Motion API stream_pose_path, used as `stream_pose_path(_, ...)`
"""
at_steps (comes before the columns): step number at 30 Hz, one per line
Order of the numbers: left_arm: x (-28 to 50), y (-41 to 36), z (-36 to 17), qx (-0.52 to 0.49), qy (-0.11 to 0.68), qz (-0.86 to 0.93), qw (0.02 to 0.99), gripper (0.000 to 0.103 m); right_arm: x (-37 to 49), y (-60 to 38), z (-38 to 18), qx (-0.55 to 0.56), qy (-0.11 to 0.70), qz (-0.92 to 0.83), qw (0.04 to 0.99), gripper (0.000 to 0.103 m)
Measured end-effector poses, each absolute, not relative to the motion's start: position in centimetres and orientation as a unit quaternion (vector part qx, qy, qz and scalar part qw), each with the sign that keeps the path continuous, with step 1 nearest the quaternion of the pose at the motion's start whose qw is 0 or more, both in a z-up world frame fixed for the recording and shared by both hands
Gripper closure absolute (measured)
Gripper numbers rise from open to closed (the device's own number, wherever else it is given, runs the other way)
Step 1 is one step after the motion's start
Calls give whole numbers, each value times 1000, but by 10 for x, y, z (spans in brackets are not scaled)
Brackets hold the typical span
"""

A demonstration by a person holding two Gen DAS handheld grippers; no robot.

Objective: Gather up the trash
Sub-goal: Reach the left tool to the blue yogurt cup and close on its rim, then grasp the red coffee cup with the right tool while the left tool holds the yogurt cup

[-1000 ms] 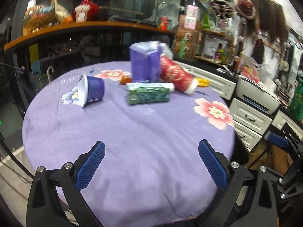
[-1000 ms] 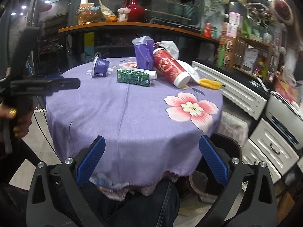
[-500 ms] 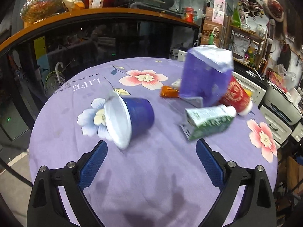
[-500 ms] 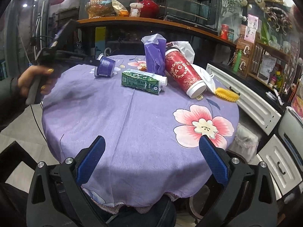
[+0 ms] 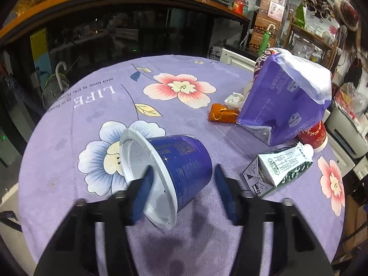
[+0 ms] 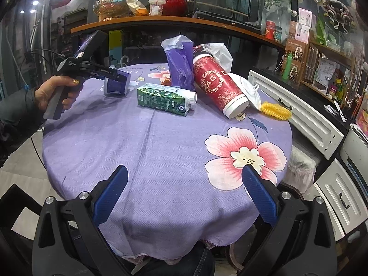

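Observation:
A blue cup (image 5: 184, 154) with a white rim lies on its side on the purple flowered tablecloth (image 5: 96, 119). My left gripper (image 5: 182, 170) straddles it and its jaws are closing: the left finger is at the cup's mouth, the right finger just beside its base. In the right wrist view a hand (image 6: 57, 92) holds that left gripper (image 6: 115, 76) over the cup (image 6: 115, 87). A green milk carton (image 6: 163, 100), a red paper cup (image 6: 216, 85) and a purple bag (image 6: 180, 66) lie farther back. My right gripper (image 6: 184, 172) hangs open over the table's near edge, holding nothing.
An orange wrapper (image 5: 220, 116) and crumpled white paper (image 5: 234, 97) lie by the purple bag (image 5: 283, 101). A white mask (image 6: 248, 89) and a yellow scrubber (image 6: 276, 110) rest at the table's right edge. White drawers (image 6: 299, 119) stand to the right, a dark counter (image 6: 161, 23) behind.
The left gripper has moved in over the table to the blue cup and its jaws have narrowed around it. The right gripper has edged closer to the table, still open.

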State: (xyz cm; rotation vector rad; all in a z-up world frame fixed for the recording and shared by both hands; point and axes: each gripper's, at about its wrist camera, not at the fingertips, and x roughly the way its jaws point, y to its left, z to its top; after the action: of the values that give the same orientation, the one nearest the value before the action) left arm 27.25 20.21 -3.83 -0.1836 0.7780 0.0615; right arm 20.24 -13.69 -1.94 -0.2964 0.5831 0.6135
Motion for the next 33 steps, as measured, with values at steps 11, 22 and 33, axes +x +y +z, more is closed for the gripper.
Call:
stream_pose_path(11, 259, 200, -33, -145, 355, 24, 923, 94, 279, -116, -10, -165, 286, 311, 891, 5)
stream_pose_path(22, 232, 174, -18, -141, 328, -2, 934, 95, 374, -56, 26, -265, 266, 338, 863, 5)
stream_pose_path(33, 214, 153, -18, -143, 324, -28, 935, 95, 445, 2, 26, -324, 283, 332, 840, 5)
